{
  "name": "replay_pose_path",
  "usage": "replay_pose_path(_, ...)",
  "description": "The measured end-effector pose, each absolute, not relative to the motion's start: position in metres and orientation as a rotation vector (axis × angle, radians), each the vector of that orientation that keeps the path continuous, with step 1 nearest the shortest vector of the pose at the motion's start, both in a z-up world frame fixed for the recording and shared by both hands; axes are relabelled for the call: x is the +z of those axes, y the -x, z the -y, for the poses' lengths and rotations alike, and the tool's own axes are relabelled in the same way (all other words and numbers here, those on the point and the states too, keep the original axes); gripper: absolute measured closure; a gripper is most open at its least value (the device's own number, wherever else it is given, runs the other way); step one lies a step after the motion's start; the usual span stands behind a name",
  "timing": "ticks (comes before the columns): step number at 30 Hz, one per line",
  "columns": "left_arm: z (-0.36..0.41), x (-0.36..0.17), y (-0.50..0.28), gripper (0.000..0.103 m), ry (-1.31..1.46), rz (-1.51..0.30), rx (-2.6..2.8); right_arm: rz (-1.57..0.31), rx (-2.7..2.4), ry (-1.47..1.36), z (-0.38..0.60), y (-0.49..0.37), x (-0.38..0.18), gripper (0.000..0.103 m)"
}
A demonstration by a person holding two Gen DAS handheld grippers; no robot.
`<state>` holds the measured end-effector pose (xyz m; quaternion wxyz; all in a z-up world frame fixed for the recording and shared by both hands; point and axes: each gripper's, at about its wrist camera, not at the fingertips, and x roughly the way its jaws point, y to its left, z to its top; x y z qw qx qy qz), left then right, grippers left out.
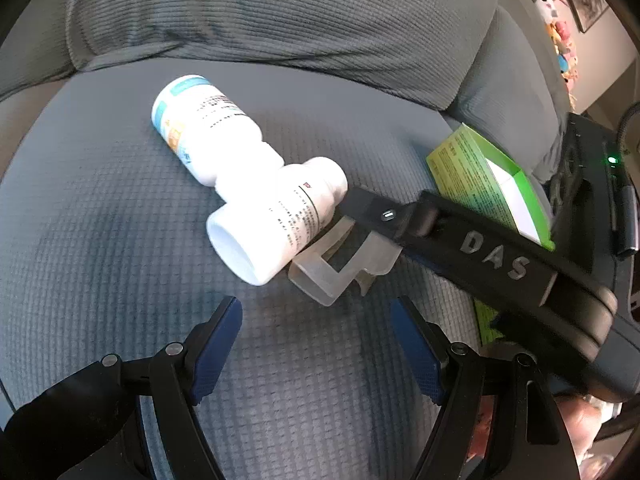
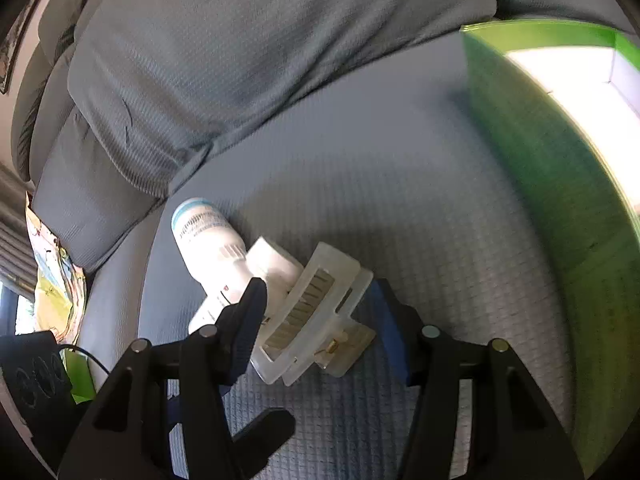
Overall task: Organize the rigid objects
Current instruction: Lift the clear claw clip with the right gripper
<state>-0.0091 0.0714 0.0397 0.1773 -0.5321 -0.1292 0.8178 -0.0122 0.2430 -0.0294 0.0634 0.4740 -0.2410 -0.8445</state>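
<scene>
Lying flat, 2 white bottles (image 1: 248, 176) forming a T, clear clip (image 2: 316, 312) alongside

Both wrist views look down closely, sharing the bottles (image 1: 248, 184) from opposite sides.

Plastic and card on a woven grey cushion.
The two bottles (image 1: 208, 136) (image 1: 276, 220) are smooth, glossy white plastic with paper labels; the hair clip (image 2: 312, 312) is frosted, translucent plastic with a small brass-coloured pin. The box (image 2: 552, 184) is green card, white inside. The seat cushion (image 1: 120, 240) is matt, waffle-textured cloth.
</scene>
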Motion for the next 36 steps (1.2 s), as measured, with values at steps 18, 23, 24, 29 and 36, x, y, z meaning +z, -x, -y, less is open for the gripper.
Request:
replay_pose_path(18, -0.090, 0.024, 0.016, 0.056, 1.473, 0.383, 2.306, 0.737, -2.452, -1.417, -0.243, 0.011, -0.038, 0.060)
replay_pose_path(23, -0.089, 0.028, 0.012, 0.056, 1.456, 0.375, 2.309, 0.759, -2.448, -1.390, -0.247, 0.004, -0.036, 0.061)
replay_pose_path(24, -0.088, 0.030, 0.010, 0.056, 1.447, 0.381, 2.310, 0.764, -2.449, -1.383, -0.248, 0.003, -0.034, 0.061)
replay_pose_path(29, -0.091, 0.048, 0.000, 0.056, 1.360, 0.360, 2.335, 0.768, -2.494, -1.301, -0.249, -0.008, -0.015, 0.061)
replay_pose_path(36, -0.107, 0.075, -0.014, 0.056, 1.217, 0.311, 2.358, 0.787, -2.583, -1.166, -0.263, -0.025, 0.014, 0.061)
